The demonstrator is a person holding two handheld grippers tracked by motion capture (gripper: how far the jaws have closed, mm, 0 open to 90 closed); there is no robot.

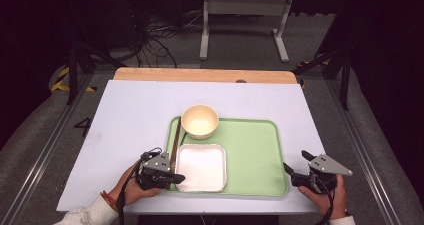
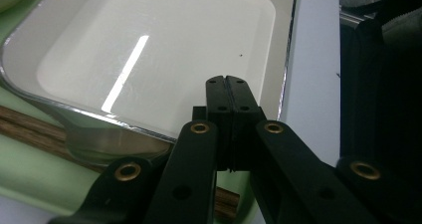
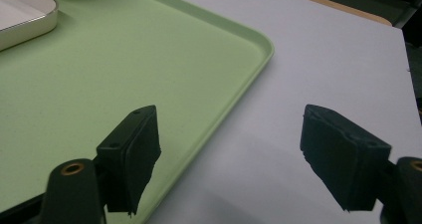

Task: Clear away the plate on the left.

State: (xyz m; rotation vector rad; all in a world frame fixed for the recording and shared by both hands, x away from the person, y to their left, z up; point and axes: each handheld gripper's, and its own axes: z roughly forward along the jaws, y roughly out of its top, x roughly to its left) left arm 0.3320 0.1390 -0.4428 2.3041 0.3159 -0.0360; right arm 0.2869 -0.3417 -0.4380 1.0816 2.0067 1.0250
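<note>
Here the left gripper [image 2: 230, 92] has its jaws shut tight on nothing, tips over the near rim of the square white dish [image 2: 164, 50]. The brown chopsticks [image 2: 35, 132] lie under and beside that dish's left edge, on the green tray [image 1: 250, 150]. To take the dish, I judge: open first, straddle the rim, then close squarely so it does not tip. The right gripper [image 3: 249, 149] is wide open, empty, straddling the tray's corner over the worktop [image 3: 323, 59]. The cream bowl [image 1: 200, 121] sits just beyond the dish.
</note>
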